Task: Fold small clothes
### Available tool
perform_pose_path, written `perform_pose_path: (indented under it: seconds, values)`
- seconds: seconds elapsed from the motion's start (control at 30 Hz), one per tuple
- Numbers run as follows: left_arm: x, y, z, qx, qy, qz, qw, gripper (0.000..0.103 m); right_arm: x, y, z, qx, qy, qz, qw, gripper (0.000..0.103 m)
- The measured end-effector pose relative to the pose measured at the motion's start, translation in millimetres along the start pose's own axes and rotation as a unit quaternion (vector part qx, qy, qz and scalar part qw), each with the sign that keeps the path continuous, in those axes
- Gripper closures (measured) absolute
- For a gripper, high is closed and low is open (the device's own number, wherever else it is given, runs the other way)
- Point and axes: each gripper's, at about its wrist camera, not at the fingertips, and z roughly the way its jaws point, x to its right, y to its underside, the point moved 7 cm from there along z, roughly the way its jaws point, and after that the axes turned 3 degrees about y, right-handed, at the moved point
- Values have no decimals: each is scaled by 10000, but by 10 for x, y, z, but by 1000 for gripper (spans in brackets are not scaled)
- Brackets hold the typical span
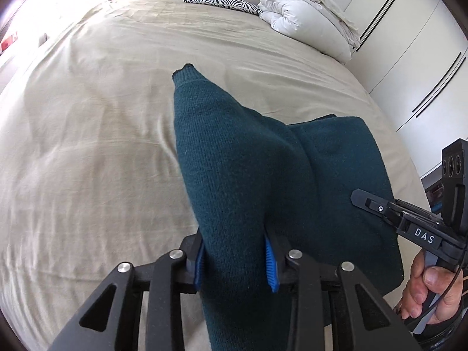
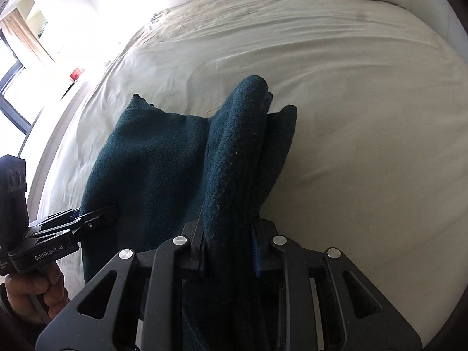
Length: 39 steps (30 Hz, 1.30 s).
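A dark teal knit garment (image 1: 248, 158) lies partly on the beige bed sheet (image 1: 87, 117). My left gripper (image 1: 235, 266) is shut on one bunched edge of it, the blue pads (image 1: 270, 266) pressing the cloth. My right gripper (image 2: 228, 251) is shut on the other edge, with thick folds rising between its fingers. In the left wrist view the right gripper (image 1: 362, 199) comes in from the right onto the garment. In the right wrist view the left gripper (image 2: 111, 213) grips the garment (image 2: 155, 161) at the left. The garment hangs between both grippers, its far end on the sheet.
A folded white duvet (image 1: 307, 8) and a zebra-print pillow (image 1: 219, 1) lie at the head of the bed. White wardrobe doors (image 1: 409, 58) stand to the right. A bright window (image 2: 17, 58) is on the left.
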Motion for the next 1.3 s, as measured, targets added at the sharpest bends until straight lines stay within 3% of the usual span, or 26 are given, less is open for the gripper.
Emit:
perform_pose_path:
  seconds: [0.3, 0.5, 0.6, 0.7, 0.77, 0.8, 0.87, 0.9, 0.97, 1.07, 1.17, 1.3]
  values:
    - [-402, 682, -1093, 571, -434, 326, 9969, 68, -1092, 614, -585, 256, -695, -300, 9968, 82]
    - [-888, 1252, -1175, 453, -426, -8, 9981, 68, -1618, 1144, -478, -34, -1267, -192, 9917, 82]
    - [-1130, 1470, -953, 245, -413, -148, 9987, 64, -1645, 1404, -286, -235, -1403, -72, 9898, 82]
    - [-1295, 1516, -889, 467, -28, -452, 9979, 51, -1470, 1613, 10, -454, -1341, 149, 9898, 81]
    - [-1358, 1534, -850, 497, -101, -501, 9975, 35, -1347, 1712, 159, -546, -1816, 627, 9799, 78]
    - [-1371, 1523, -831, 498, -88, -525, 9973, 32, -1252, 1716, 237, -568, -2102, 907, 9718, 76]
    - [-1371, 1531, -838, 490, -76, -574, 9971, 32, -1135, 1771, 284, -619, -2516, 1332, 9566, 76]
    - [-1359, 1512, -842, 486, -128, -569, 9971, 31, -1107, 1776, 262, -602, -2513, 1377, 9562, 72]
    - [-1338, 1505, -898, 525, -249, -571, 9967, 31, -1076, 1805, 136, -501, -2239, 1316, 9644, 65]
    - [-1352, 1517, -1094, 727, -544, -625, 9939, 31, -967, 1672, -120, -188, -1967, 1330, 9712, 63]
    - [-1363, 1511, -1332, 1083, -732, -758, 9885, 33, -1026, 1650, -502, 62, -2317, 1249, 9647, 63]
    - [-1147, 1522, -1503, 1360, -497, -574, 9878, 34, -1363, 1750, -714, -27, -2940, 911, 9515, 63]
